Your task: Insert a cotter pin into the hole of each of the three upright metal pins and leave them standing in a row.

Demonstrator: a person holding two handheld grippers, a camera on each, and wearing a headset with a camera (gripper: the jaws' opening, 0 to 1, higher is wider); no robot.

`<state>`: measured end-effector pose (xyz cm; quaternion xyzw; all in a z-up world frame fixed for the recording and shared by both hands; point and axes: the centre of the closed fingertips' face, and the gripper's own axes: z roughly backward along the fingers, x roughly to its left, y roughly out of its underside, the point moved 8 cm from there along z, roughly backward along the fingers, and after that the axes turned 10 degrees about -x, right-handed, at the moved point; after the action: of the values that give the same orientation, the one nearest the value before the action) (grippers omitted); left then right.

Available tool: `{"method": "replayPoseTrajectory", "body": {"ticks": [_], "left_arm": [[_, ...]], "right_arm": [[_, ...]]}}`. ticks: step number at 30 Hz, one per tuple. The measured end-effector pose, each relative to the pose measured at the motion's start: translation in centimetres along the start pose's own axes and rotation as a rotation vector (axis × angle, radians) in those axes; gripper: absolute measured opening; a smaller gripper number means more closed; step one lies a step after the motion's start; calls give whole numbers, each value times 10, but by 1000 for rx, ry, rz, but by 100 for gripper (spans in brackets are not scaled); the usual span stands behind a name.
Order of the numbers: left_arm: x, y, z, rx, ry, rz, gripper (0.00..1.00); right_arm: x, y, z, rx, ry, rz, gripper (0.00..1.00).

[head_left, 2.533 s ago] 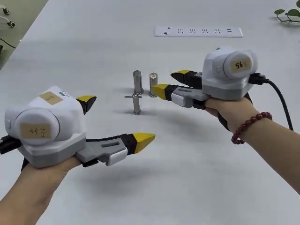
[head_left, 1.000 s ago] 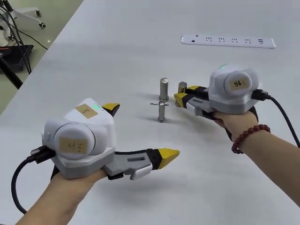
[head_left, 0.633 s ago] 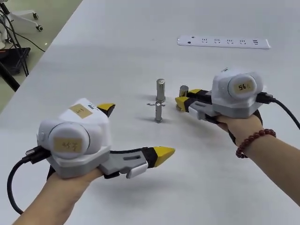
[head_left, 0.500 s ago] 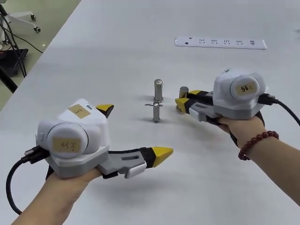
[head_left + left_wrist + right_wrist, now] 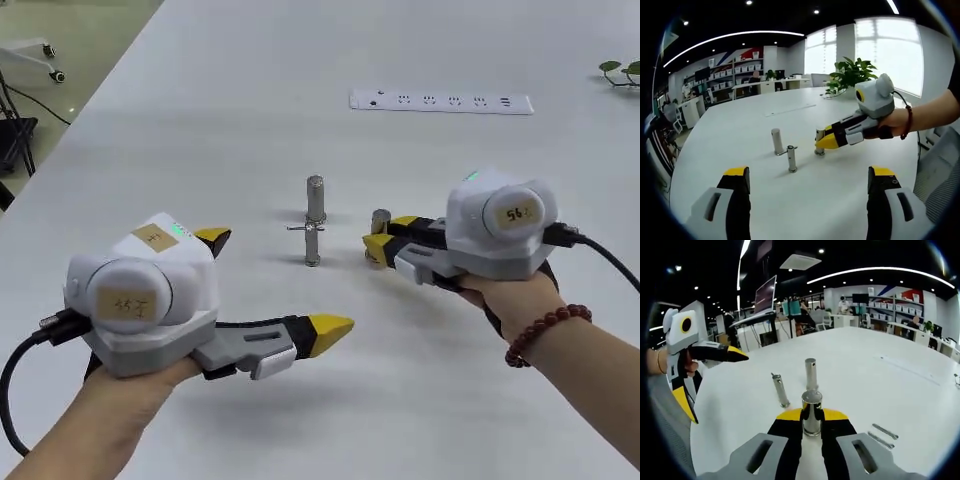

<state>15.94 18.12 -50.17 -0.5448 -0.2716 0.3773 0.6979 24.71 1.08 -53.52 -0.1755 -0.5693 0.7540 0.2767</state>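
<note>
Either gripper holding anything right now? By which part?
Right gripper is shut on an upright metal pin, low on its shaft. Left gripper is open, holding nothing.

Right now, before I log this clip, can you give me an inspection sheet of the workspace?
Surface: white table.
Job's things: three metal pins, all upright. The near pin carries a cotter pin; the far pin has none; the third pin shows none. Two loose cotter pins lie on the table.
Clutter: power strip at the far side.
Grippers: left gripper open, jaws wide, away from the pins; right gripper shut on the third pin.
Cables: right gripper's cable; left gripper's cable.
Surroundings: plant; office shelves.
</note>
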Motion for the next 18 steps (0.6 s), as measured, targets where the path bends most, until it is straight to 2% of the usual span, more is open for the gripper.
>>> {"method": "replayPoseTrajectory", "body": {"ticks": [8, 18], "left_arm": [[-2, -2, 0, -3, 13, -8, 98], [-2, -4, 2, -12, 4, -34, 95]], "right_arm": [[8, 6, 8, 6, -12, 18, 8], [14, 15, 13, 15, -45, 32, 8]]}}
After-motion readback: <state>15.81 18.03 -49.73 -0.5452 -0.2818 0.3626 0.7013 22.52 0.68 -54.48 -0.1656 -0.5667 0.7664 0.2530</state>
